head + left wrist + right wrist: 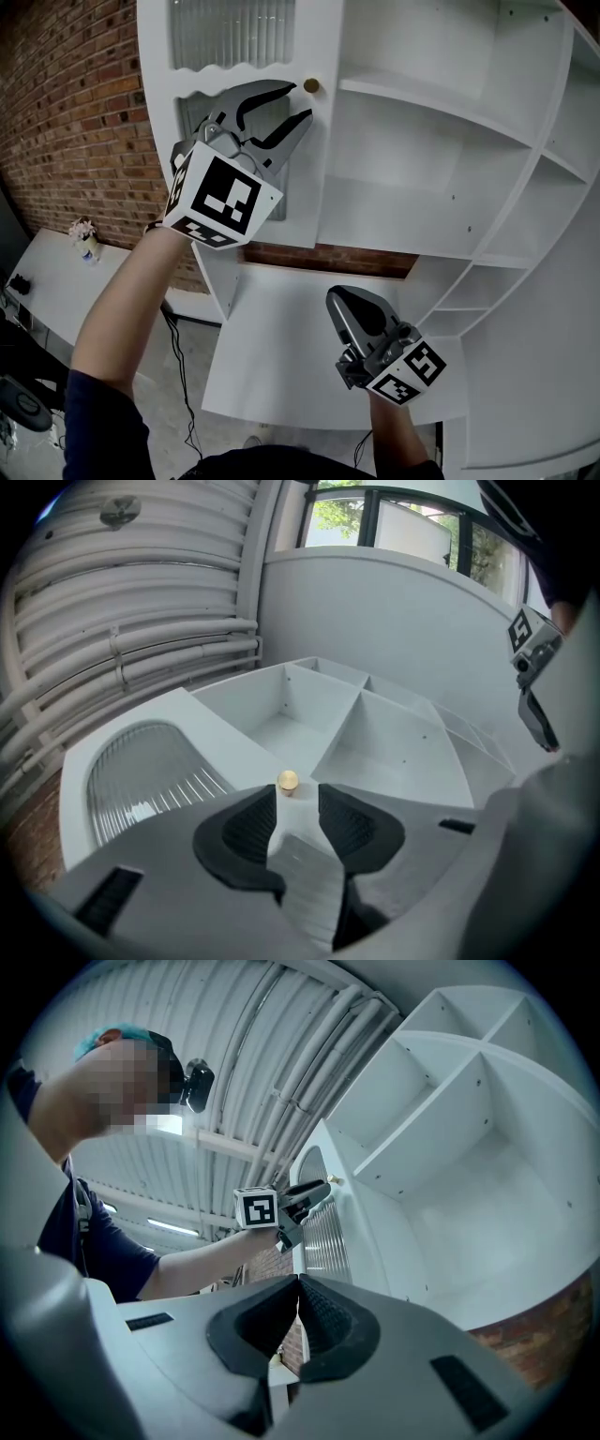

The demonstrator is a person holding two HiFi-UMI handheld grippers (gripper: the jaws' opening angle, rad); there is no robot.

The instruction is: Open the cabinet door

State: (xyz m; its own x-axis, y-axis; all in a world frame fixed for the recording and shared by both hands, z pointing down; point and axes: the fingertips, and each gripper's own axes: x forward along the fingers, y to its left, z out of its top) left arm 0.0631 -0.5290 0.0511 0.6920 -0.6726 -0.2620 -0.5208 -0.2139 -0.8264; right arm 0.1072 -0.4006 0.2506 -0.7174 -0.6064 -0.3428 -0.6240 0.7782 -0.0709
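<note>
Left gripper (298, 101) is hovering spread, round brass knob (310, 85) at twelve o'clock; unheld, the white ribbed-glass cabinet door (323, 159) risks swinging back.

White cabinet door (323, 159) standing open in front of its cabinet (422, 216)

The door is a flat white panel with two windows of ribbed, frosted-looking glass, one above the other, each cut with a wavy edge; the upper pane (230, 33) shows clearly, while the lower pane (192, 111) is only partly visible. A small round brass-coloured knob (310, 86) sits near the door's free edge, level with the strip between the two panes. The door is swung clear of the cabinet front, so the white shelves (431, 117) and upright dividers show beside it. From the right gripper view the door appears almost edge-on, standing out from the cabinet.
</note>
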